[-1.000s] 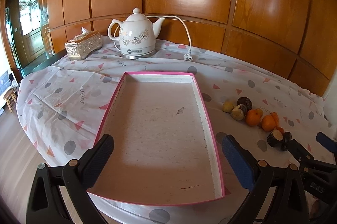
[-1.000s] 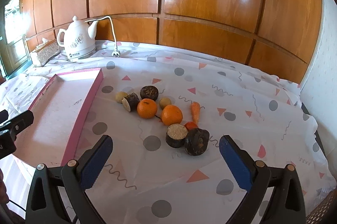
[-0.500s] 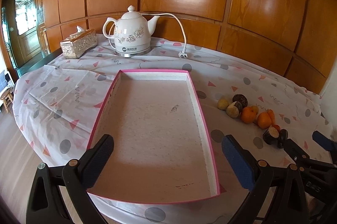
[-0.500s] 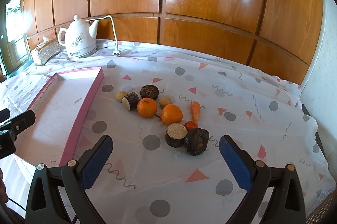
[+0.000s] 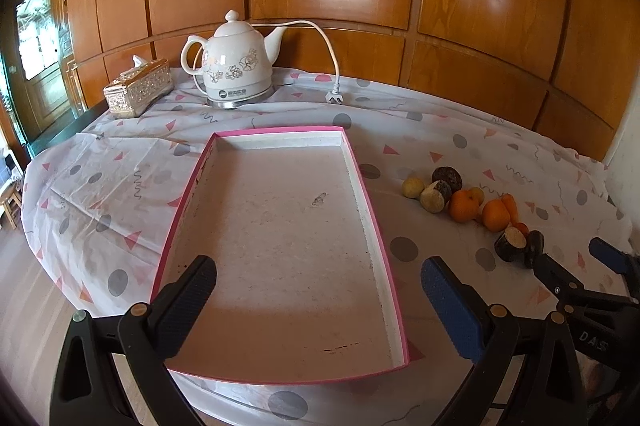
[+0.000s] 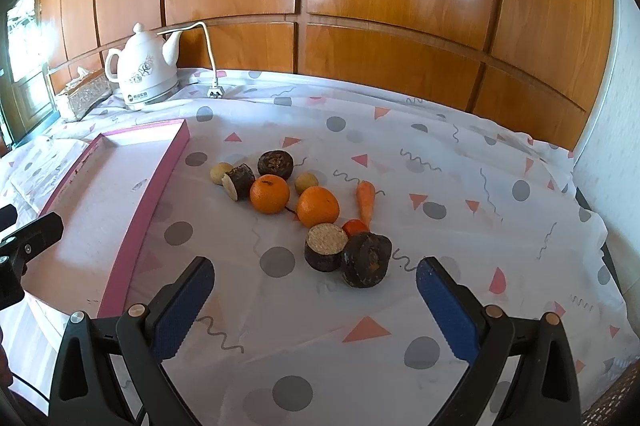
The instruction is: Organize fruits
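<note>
Wood-panelled wall behind the desk. Left gripper, fingers wide and empty, has drawn back from the pink tray; right gripper, equally open, stays short of the fruits ahead. Sorting not begun.

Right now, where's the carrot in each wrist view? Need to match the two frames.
Left wrist: carrot at the right edge of the fruit cluster, beside an orange, right of the pink tray.
Right wrist: carrot right of centre, just right of the same orange, pointing toward the near dark pieces.
Shared landmark: white kettle at the back by the wood panelling.
</note>
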Action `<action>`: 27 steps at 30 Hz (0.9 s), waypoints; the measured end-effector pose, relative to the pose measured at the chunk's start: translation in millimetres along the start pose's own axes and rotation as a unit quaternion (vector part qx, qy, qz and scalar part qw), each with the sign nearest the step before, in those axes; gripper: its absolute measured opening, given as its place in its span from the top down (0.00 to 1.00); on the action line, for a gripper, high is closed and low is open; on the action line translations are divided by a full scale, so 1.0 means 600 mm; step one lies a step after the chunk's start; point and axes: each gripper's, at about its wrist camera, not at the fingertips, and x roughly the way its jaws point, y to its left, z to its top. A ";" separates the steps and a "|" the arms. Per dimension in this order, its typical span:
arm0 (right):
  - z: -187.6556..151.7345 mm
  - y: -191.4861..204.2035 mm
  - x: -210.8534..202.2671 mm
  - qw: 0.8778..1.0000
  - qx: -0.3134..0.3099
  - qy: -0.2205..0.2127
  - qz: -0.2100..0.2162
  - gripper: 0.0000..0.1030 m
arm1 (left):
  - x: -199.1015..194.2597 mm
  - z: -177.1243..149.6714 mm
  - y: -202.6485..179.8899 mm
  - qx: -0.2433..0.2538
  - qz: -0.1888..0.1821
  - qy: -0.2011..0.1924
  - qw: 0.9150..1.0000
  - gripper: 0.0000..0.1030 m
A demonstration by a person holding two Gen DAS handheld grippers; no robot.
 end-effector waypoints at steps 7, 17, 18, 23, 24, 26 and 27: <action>-0.004 -0.012 0.007 1.000 0.006 0.005 -0.002 0.00 | 0.003 0.001 -0.005 0.002 -0.011 0.003 1.000 0.00; 0.003 -0.044 0.017 1.000 0.003 0.006 -0.015 0.01 | 0.010 -0.001 -0.012 0.004 -0.021 0.011 1.000 0.00; 0.004 -0.049 0.018 1.000 0.003 0.007 -0.016 0.01 | 0.012 0.000 -0.012 0.004 -0.022 0.012 1.000 0.00; 0.013 -0.082 0.029 1.000 0.011 0.017 -0.020 0.01 | 0.017 -0.002 -0.013 0.004 -0.033 0.019 0.999 0.00; 0.015 -0.091 0.033 0.999 0.013 0.023 -0.019 0.01 | 0.018 -0.002 -0.013 0.004 -0.035 0.021 0.999 0.00; 0.023 -0.111 0.039 0.999 0.013 0.036 -0.018 0.01 | 0.020 -0.002 -0.015 0.005 -0.037 0.023 0.999 0.00; 0.027 -0.121 0.040 0.999 0.014 0.039 -0.019 0.01 | 0.022 -0.002 -0.015 0.005 -0.038 0.025 0.999 0.00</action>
